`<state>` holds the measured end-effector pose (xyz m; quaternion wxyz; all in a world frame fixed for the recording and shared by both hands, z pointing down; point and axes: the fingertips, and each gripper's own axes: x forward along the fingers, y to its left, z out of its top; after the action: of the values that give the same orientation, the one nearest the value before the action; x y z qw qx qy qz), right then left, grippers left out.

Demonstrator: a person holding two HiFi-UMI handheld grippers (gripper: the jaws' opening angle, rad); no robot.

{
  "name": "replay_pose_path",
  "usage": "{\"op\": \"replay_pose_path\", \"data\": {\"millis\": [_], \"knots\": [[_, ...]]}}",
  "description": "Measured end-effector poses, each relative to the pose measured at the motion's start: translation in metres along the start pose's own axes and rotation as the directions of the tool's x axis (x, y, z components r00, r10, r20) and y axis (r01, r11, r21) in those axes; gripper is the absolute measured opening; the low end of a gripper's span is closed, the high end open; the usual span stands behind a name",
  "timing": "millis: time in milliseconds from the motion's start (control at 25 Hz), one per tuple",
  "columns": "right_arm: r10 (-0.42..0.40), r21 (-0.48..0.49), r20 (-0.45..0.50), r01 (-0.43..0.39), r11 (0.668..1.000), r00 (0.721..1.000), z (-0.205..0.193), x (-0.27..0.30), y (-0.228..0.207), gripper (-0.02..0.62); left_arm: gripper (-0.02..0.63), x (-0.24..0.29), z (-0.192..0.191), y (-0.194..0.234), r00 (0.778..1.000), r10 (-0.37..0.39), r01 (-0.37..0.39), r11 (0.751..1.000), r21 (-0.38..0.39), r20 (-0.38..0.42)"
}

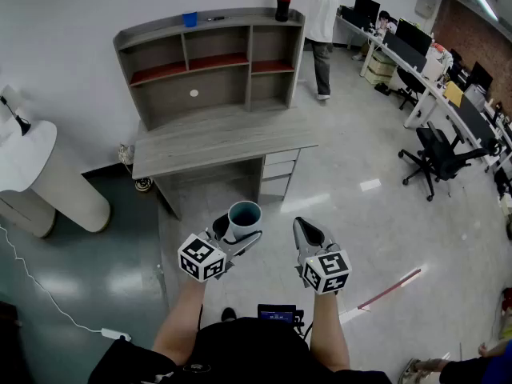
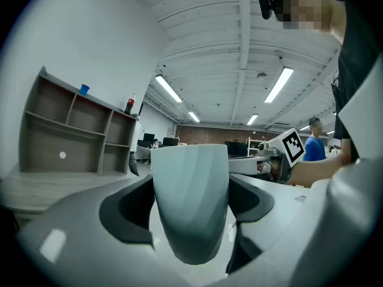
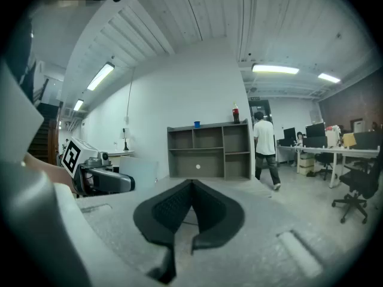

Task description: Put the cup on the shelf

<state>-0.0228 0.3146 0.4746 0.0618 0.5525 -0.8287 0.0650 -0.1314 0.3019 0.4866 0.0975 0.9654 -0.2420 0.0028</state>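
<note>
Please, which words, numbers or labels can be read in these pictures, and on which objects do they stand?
No text can be read.
Marker cubes: black-and-white square patterns only, no letters.
Bottle on top of the shelf: label too small to read.
Small screen below the cubes: too blurred to read.

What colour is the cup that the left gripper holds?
The cup is pale grey-teal; the left gripper view shows it best.
</note>
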Motion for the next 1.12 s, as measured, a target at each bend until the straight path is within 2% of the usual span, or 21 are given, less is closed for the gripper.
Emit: {"op": "replay_pose_path", "data": {"millis": [1120], "knots": [[0.024,0.04,0.003,-0.024,0.999,1.0,-0.005,-0.012,0.006,-0.003,0.377,-0.005,0.0,-0.01,1.0,0.0,0.0,1.0,-0.001,0.001]]}}
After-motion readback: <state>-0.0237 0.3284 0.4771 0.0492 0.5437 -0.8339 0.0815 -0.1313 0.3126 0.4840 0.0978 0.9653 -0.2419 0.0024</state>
